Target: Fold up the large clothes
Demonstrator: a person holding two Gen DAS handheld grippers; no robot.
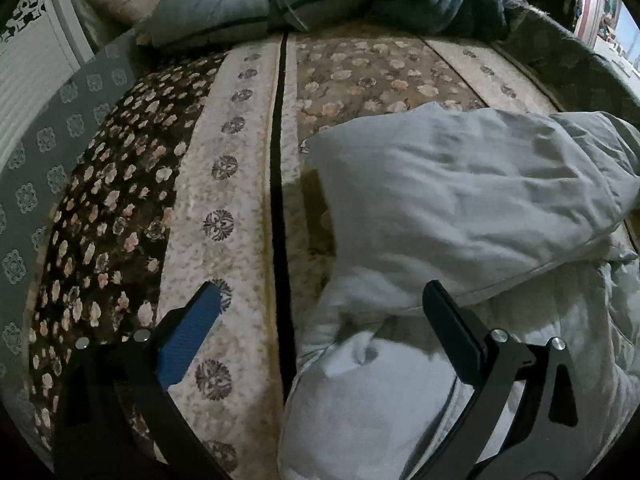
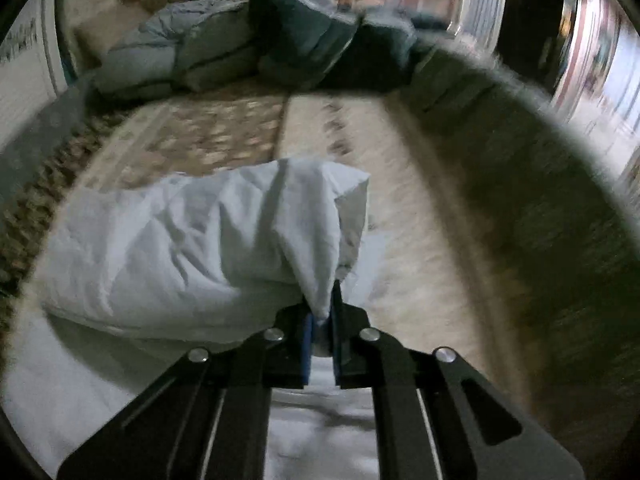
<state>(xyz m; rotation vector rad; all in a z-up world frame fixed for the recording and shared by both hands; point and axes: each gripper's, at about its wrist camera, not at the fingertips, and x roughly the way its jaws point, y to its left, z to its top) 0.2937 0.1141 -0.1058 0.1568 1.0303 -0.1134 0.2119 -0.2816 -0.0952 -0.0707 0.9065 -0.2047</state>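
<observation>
A large pale grey-white garment (image 1: 460, 200) lies bunched on the patterned bed cover (image 1: 224, 208), with a fleecy white lining showing near the camera. My left gripper (image 1: 324, 300) hangs open above the garment's left edge; its blue-padded finger (image 1: 192, 332) is over the cover, and the black finger (image 1: 452, 320) is over the cloth. Nothing sits between them. In the right wrist view the same garment (image 2: 192, 248) is lifted in a fold, and my right gripper (image 2: 322, 316) is shut on a pinched corner of it.
Grey-blue quilts and pillows (image 1: 256, 0) are piled at the far end of the bed. A grey patterned sheet (image 1: 44, 168) drapes the left side beside a white wall panel (image 1: 28, 64). A dark furry blanket edge (image 2: 540, 208) runs along the right.
</observation>
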